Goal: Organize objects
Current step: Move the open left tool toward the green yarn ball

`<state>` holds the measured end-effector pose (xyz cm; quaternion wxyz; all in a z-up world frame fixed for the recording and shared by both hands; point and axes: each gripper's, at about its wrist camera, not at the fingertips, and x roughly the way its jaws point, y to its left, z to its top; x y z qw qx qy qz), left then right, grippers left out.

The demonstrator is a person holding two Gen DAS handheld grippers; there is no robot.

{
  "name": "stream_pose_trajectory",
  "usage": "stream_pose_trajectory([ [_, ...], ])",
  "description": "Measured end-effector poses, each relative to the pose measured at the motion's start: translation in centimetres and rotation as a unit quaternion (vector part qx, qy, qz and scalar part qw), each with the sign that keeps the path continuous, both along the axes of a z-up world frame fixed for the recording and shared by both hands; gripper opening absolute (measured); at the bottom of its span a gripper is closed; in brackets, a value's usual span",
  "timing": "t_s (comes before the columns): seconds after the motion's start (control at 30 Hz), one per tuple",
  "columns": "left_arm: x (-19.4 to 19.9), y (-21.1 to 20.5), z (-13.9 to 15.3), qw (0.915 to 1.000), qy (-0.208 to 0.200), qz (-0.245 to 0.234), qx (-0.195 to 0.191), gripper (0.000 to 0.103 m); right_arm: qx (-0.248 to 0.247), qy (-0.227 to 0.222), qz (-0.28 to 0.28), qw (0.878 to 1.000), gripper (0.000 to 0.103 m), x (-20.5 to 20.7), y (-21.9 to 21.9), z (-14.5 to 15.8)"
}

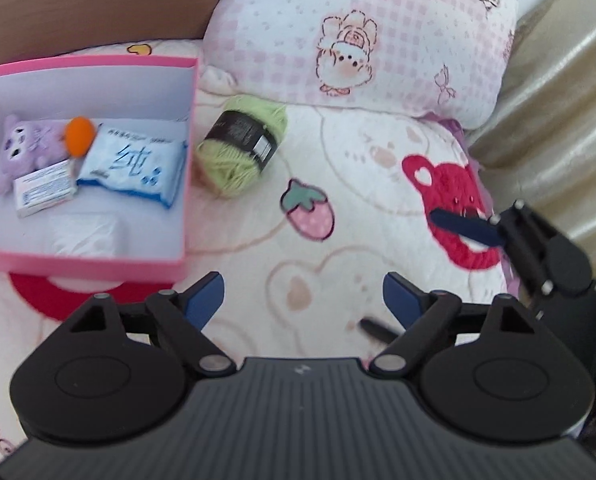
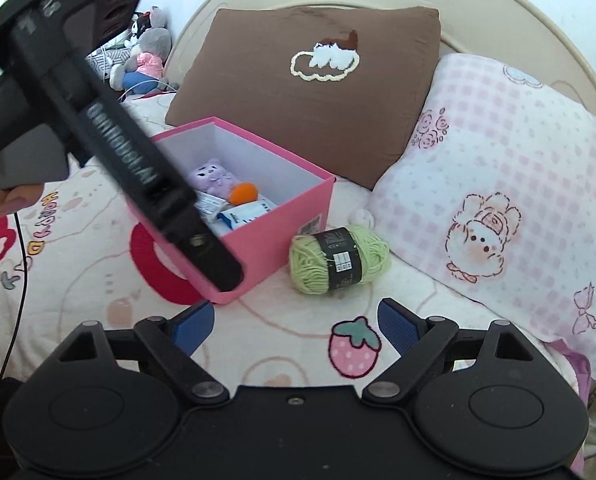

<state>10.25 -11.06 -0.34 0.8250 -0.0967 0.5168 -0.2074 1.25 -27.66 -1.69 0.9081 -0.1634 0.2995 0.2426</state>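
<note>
Green yarn ball point(image 1: 240, 146) with a black label lies on the bed cover point(image 1: 338, 240), centre-left of the left wrist frame, just beside the right wall of the pink box point(image 1: 86, 266); touching or not, can't tell. In the right wrist frame the same yarn point(image 2: 340, 259) sits mid-frame, right of the box.

Box is open-topped. Inside: purple plush point(image 1: 20, 148), orange ball point(image 1: 80, 136), blue-white tissue pack point(image 1: 134, 164), small white carton point(image 1: 44, 194), a white packet point(image 1: 86, 236) at the near wall.

Left gripper point(image 1: 304, 300): jaws wide apart, nothing between them, over bare cover, short of the yarn. Right gripper point(image 2: 294, 326): jaws also spread, empty, yarn ahead of it.

Checked pink pillow point(image 1: 358, 32) upper right of the left frame, brown pillow point(image 2: 310, 92) behind the box in the right frame.
</note>
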Motion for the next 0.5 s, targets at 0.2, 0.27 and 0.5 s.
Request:
stream_pose_trajectory([
  [0.2, 4.0, -2.4, -1.5, 0.9987, 0.027, 0.036, -0.024, 0.089, 0.012, -0.010, 0.000, 1.000, 0.091, 2.9, -0.5, -2.8],
  [0.27, 5.2, -3.1, -2.1, 0.9977, 0.037, 0.046, -0.033, 0.088, 0.014, -0.017, 0.002, 1.000, 0.091, 3.7, -0.4, -3.7],
  [0.5, 8.6, -3.8, -4.4, 0.9927, 0.047, 0.101, -0.045, 0.082, 0.014, -0.016, -0.010, 1.000, 0.091, 7.3, -0.5, -7.3],
])
